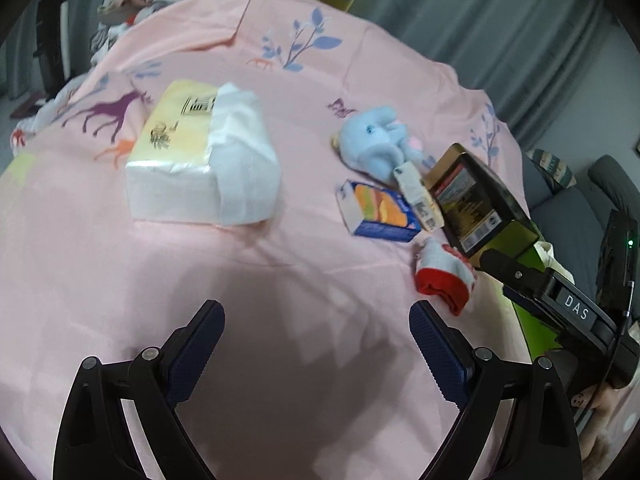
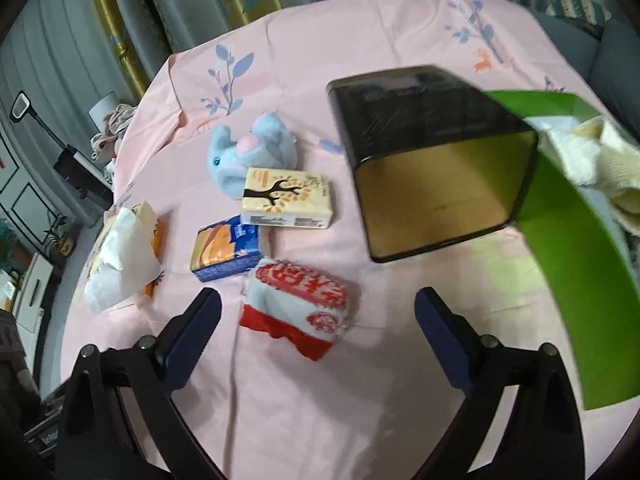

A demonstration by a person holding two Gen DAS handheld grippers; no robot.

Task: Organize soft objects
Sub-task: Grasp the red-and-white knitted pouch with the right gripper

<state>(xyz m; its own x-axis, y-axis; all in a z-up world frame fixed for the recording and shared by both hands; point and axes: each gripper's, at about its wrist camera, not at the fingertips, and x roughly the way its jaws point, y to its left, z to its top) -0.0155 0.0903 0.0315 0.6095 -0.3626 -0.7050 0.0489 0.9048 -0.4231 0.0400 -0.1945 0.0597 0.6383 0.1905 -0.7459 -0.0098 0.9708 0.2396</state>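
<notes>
On the pink bedsheet lie a red-and-white folded sock (image 2: 298,308) (image 1: 444,276), a blue plush elephant (image 2: 252,152) (image 1: 376,140), a cream tissue pack with a tree print (image 2: 286,198) (image 1: 418,194), a blue tissue pack (image 2: 226,254) (image 1: 378,210) and a large yellow-and-white tissue pack (image 1: 200,152) (image 2: 120,256). My right gripper (image 2: 318,308) is open, its jaws on either side of the sock. My left gripper (image 1: 316,320) is open and empty over bare sheet. The right gripper's body (image 1: 560,304) shows in the left wrist view.
A black tin (image 2: 432,160) (image 1: 476,204) lies on its side to the right of the packs. A green bin (image 2: 580,220) at the right edge holds cream cloth (image 2: 592,160). Curtains hang behind the bed. Clothes (image 1: 136,0) are piled at the far left.
</notes>
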